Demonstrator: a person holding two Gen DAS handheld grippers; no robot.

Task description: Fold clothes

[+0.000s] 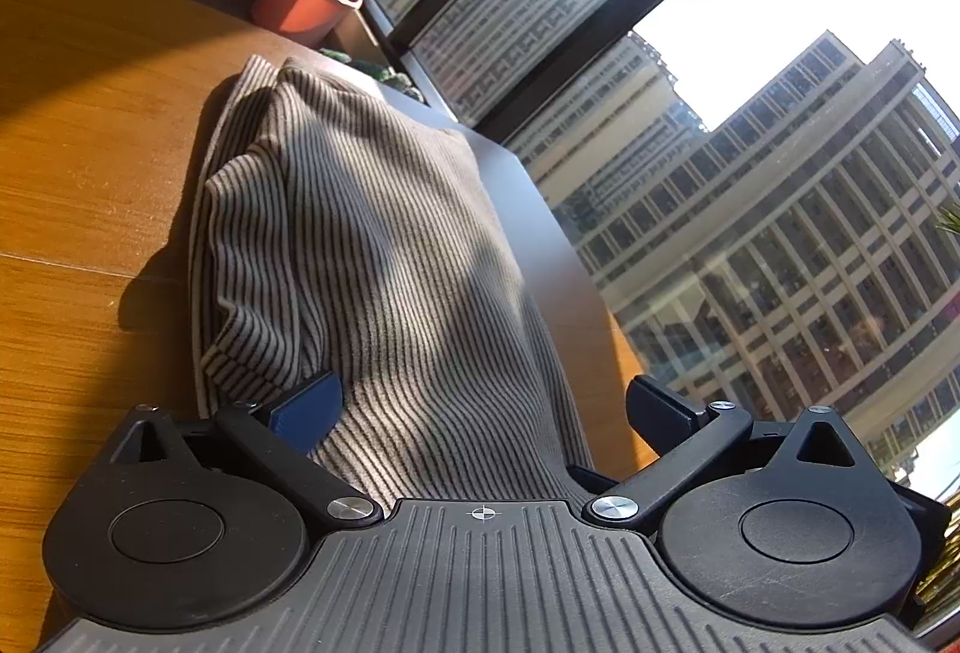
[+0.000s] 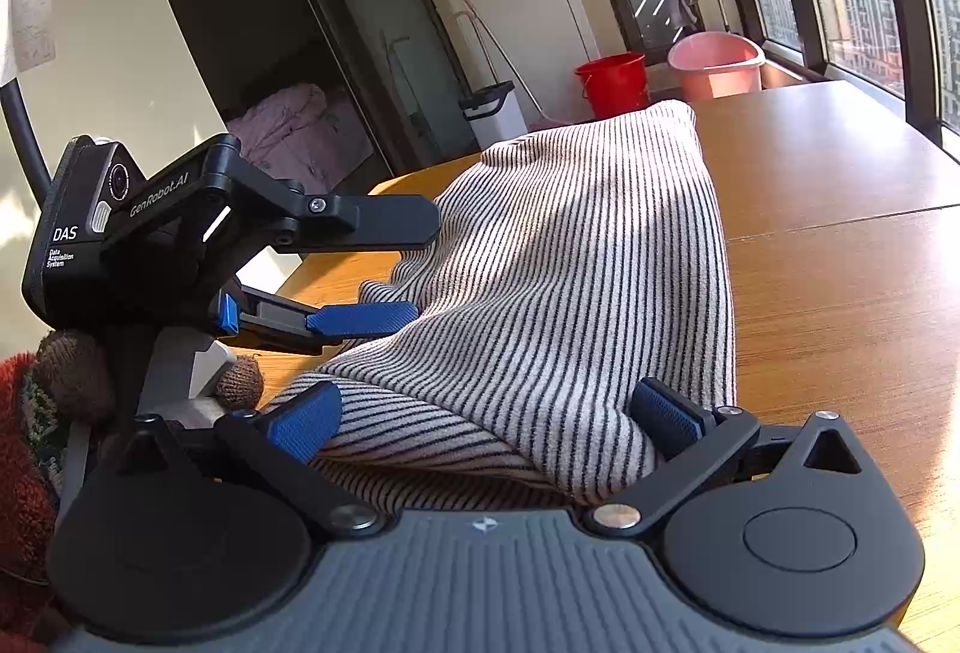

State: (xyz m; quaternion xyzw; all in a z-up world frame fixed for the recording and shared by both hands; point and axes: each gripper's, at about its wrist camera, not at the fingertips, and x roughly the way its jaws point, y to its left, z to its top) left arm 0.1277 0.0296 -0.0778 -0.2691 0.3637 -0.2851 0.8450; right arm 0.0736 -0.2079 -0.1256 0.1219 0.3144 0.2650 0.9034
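A wooden table (image 2: 840,245) filled the right and lower part of the right wrist view and the left side of the left wrist view, sunlit in patches. Across it lay a folded striped garment (image 2: 570,263), running from the bottom centre of each frame up toward the middle, its far end near the table's far edge. Behind it, in the upper right of the right wrist view, stood a pink bucket (image 2: 717,65) and a red bucket (image 2: 612,80) on the floor. The left gripper (image 2: 384,275) appeared at the left of the right wrist view, its jaws spread wide, one above the other, with the garment's edge at their tips; the lower blue pad seemed to touch the cloth, though the view was too oblique to be sure, and nothing was pinched. In its own view, the left gripper (image 1: 486,407) straddled the garment's near end. The right gripper (image 2: 486,413) also stood wide open, the garment's near fold lying between its blue pads (image 2: 306,422), apparently resting loosely against both sides, not clamped.
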